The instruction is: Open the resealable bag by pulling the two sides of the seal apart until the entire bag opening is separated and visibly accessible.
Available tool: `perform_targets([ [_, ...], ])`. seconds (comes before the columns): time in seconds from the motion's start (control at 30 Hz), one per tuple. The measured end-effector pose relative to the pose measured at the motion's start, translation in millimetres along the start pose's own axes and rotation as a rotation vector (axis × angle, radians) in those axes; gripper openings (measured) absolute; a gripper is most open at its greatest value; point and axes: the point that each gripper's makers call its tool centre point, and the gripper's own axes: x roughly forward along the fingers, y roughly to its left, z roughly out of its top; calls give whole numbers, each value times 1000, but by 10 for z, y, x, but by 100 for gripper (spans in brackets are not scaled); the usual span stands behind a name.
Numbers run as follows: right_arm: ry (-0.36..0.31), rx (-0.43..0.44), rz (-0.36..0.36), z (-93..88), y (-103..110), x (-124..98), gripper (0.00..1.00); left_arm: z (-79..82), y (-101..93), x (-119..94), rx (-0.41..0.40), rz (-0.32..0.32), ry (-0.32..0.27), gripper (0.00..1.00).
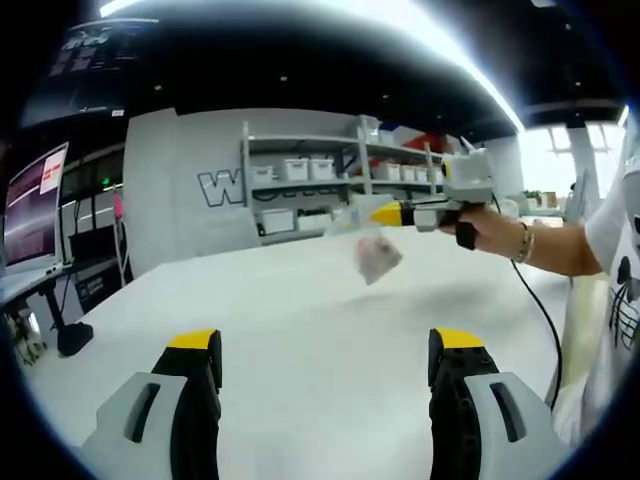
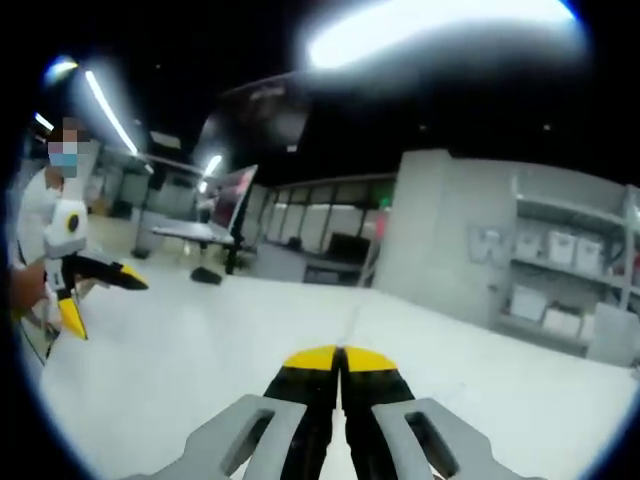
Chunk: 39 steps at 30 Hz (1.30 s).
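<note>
Right tool (image 1: 385, 213) clamped on resealable bag (image 1: 377, 256); bag hangs below its tips, above desk (image 1: 300, 320), in front of shelves (image 1: 330, 185). Left tool (image 1: 325, 350) jaws wide, empty, well apart from bag. Advice: bring left tool to free seal lip opposite right tool, pinch, pull sideways along seal.

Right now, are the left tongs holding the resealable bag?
No, the left tongs stand open and empty, while the right tongs hold the resealable bag aloft.

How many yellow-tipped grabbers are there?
2. The left gripper stands open over the white table. The right gripper, in a hand, holds the clear bag up above it; its jaws look shut.
</note>
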Motion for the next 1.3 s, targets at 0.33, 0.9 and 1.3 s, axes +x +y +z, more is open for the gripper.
perform_targets([
  [0.33,-11,12,7,3,75,-111,0,-8,-18,10,0,-3,3,84],
  [0.9,-40,32,28,48,255,-297,0,-2,-65,36,4,-14,3,84],
  [1.3,-51,47,35,57,366,-432,0,6,-91,25,8,-19,0,84],
])
